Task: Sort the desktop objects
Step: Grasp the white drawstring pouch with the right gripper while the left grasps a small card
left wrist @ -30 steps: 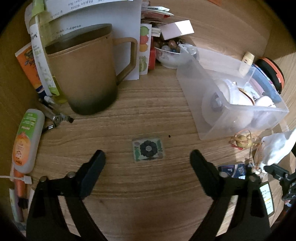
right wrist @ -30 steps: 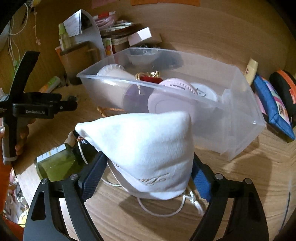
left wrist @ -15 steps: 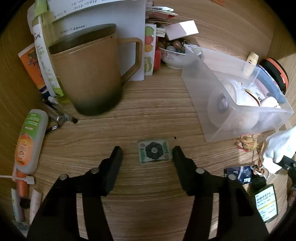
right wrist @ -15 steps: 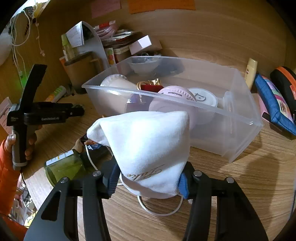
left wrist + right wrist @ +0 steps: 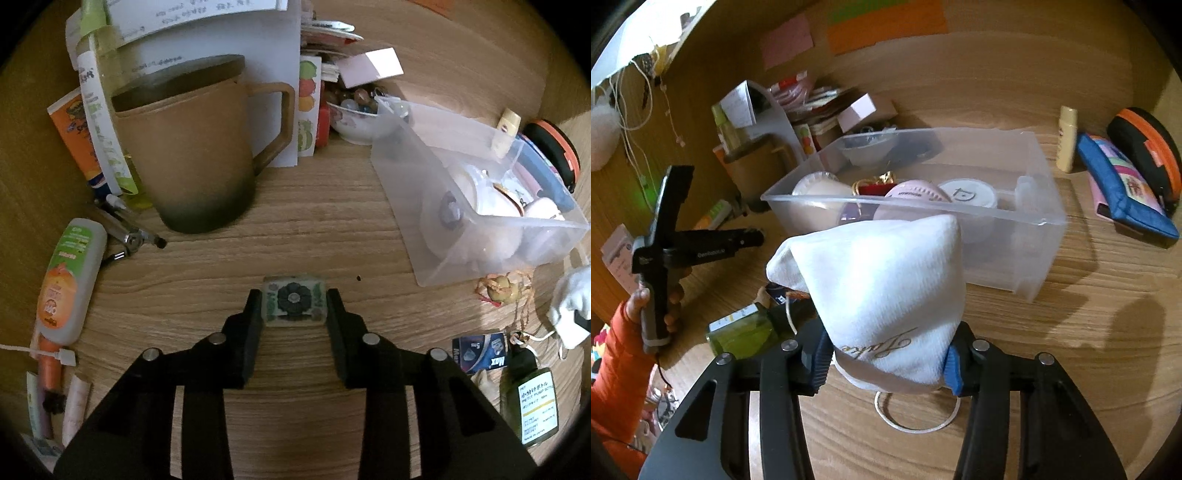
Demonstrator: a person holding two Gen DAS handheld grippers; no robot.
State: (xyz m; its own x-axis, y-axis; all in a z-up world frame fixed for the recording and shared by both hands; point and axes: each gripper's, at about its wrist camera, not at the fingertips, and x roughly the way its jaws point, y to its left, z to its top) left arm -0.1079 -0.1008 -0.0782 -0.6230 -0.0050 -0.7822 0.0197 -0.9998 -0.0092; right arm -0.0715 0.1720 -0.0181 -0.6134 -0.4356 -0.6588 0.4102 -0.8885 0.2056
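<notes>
- Two grippers work over a cluttered wooden desk (image 5: 303, 229); in the left wrist view the left gripper (image 5: 294, 306) sits low centre, jaws closing narrow on a small flower-patterned tile (image 5: 294, 300) that lies flat on the desk, a finger at each side edge
- low centre of the right wrist view, the right gripper (image 5: 886, 356) has its jaws closing on a white drawstring pouch (image 5: 882, 295), blue pads pressing its lower sides; the cord loops below
- beyond the pouch, mid-frame, stands a clear plastic bin (image 5: 1045, 221) holding round containers
- upper left of the left view, a brown mug (image 5: 192, 155) stands upright; papers behind it
</notes>
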